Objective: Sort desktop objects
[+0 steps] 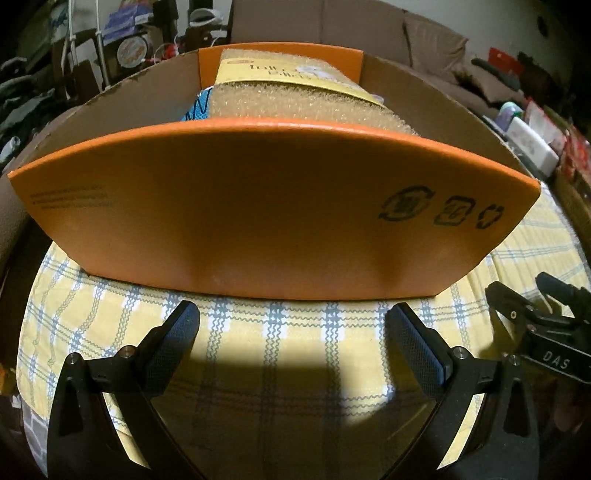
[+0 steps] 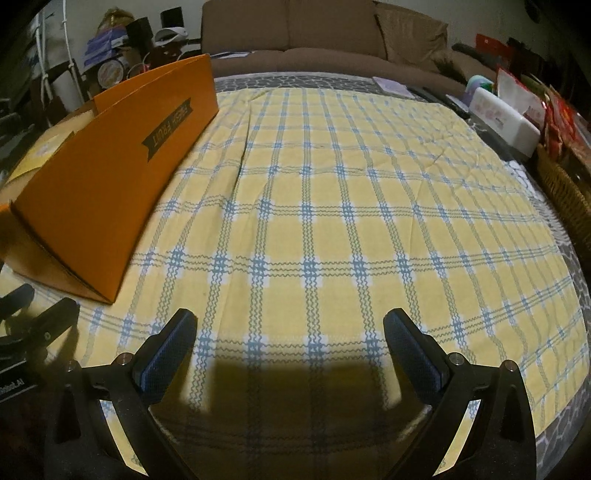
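An orange cardboard box (image 1: 273, 206) stands on the yellow checked tablecloth (image 1: 295, 332), right in front of my left gripper (image 1: 291, 325). Inside it lie a tan scrub sponge pack (image 1: 295, 96) with a yellow label and a blue item (image 1: 199, 107), mostly hidden. The left gripper is open and holds nothing, its fingertips just short of the box's near wall. In the right wrist view the same box (image 2: 122, 177) sits at the left, and my right gripper (image 2: 290, 332) is open over bare cloth (image 2: 351, 203). The right gripper (image 1: 532, 306) also shows at the left view's right edge.
A brown sofa (image 2: 332, 33) runs behind the table. Along the right edge stand a white tissue box (image 2: 506, 118), red packets (image 2: 557, 118) and a wicker basket (image 2: 569, 192). Clutter and shelves (image 2: 110, 55) fill the back left. The left gripper (image 2: 33, 325) shows at the right view's lower left.
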Action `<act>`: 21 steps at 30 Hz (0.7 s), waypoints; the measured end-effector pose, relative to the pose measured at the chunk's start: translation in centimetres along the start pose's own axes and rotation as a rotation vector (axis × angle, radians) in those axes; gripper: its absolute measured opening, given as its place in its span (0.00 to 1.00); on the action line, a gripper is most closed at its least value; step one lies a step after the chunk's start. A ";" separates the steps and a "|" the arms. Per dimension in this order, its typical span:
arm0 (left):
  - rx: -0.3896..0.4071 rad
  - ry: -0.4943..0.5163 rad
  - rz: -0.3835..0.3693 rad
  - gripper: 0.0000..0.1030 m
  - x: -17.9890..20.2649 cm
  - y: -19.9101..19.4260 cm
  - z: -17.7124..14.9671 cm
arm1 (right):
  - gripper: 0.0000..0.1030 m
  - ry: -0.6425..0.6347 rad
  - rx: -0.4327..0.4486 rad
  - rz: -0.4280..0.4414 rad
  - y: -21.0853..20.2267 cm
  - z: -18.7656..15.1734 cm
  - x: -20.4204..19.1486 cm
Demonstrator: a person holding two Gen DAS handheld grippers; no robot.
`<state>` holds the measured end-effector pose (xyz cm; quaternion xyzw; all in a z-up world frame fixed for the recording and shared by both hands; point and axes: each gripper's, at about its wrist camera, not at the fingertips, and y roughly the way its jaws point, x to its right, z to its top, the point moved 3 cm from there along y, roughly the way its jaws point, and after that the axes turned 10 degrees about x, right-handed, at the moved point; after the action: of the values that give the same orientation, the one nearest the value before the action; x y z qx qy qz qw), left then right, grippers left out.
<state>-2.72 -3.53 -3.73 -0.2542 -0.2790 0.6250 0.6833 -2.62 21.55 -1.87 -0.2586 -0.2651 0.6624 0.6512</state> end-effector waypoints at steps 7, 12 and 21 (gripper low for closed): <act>-0.013 0.033 0.029 1.00 1.3 0.3 -0.1 | 1.00 -0.005 -0.002 -0.004 0.0 0.0 -0.1; -0.014 0.033 0.029 1.00 1.3 0.4 -0.1 | 1.00 -0.003 -0.001 -0.002 0.0 0.0 -0.1; -0.014 0.033 0.029 1.00 1.4 0.4 -0.2 | 1.00 -0.004 -0.001 -0.002 0.0 0.0 -0.1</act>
<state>-2.79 -2.12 -4.02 -0.2734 -0.2683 0.6286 0.6769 -2.65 21.46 -1.86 -0.2576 -0.2671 0.6619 0.6513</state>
